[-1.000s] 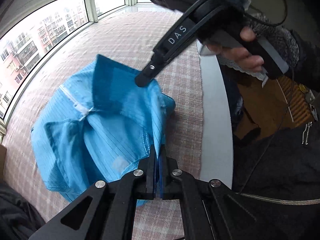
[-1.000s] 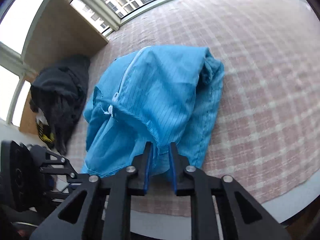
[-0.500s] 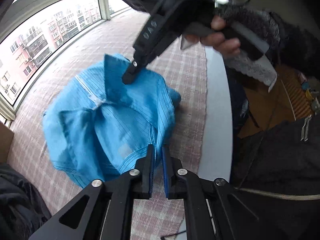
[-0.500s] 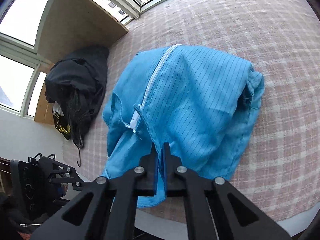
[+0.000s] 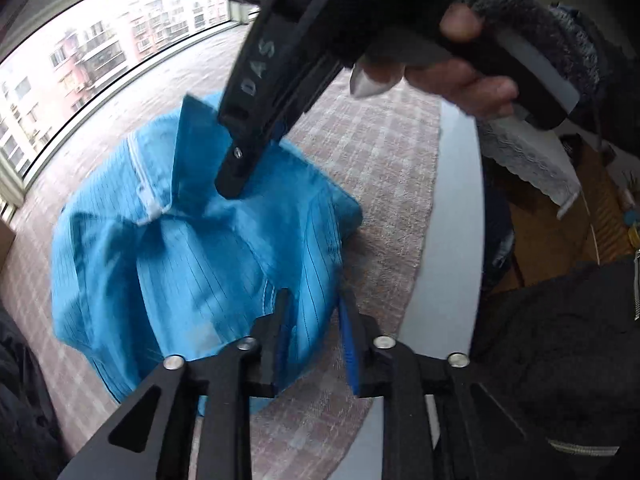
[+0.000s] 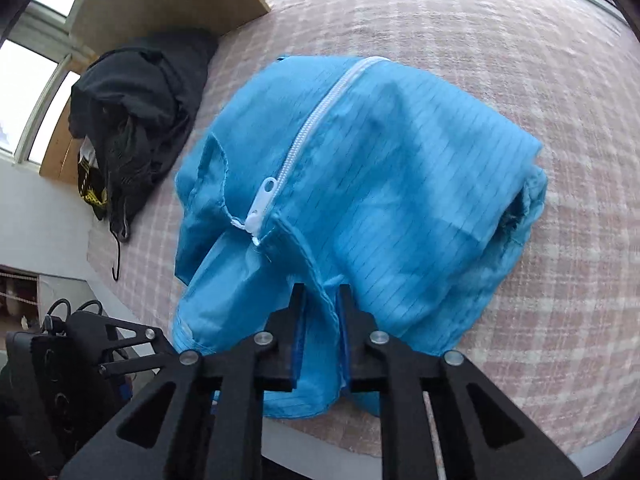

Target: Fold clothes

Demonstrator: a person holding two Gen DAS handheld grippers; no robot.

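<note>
— In the left wrist view, what do you see?

— A blue jacket [image 5: 192, 264] lies bunched on a table with a pink checked cloth [image 5: 372, 168]. The left gripper [image 5: 312, 320] has its two fingers apart, and the near edge of the jacket is between them, but they do not press it. Above, a hand [image 5: 452, 64] holds the right gripper [image 5: 232, 184]. Its tip touches a raised flap of the jacket near the white zipper [image 5: 138, 176]. From this side I cannot tell if its fingers are together.

— And in the right wrist view?

— The same jacket [image 6: 384, 184] is on the cloth [image 6: 540, 60], near the table edge. The zipper [image 6: 304, 136] runs across the top, with its white pull [image 6: 262, 200] hanging down. The right gripper [image 6: 320, 320] has its fingers a little apart, and a fold of the jacket hangs between them, loose. A black pile of clothes [image 6: 132, 120] lies to the left, well apart from the jacket. The left gripper [image 6: 80, 344] shows at the lower left corner.
</note>
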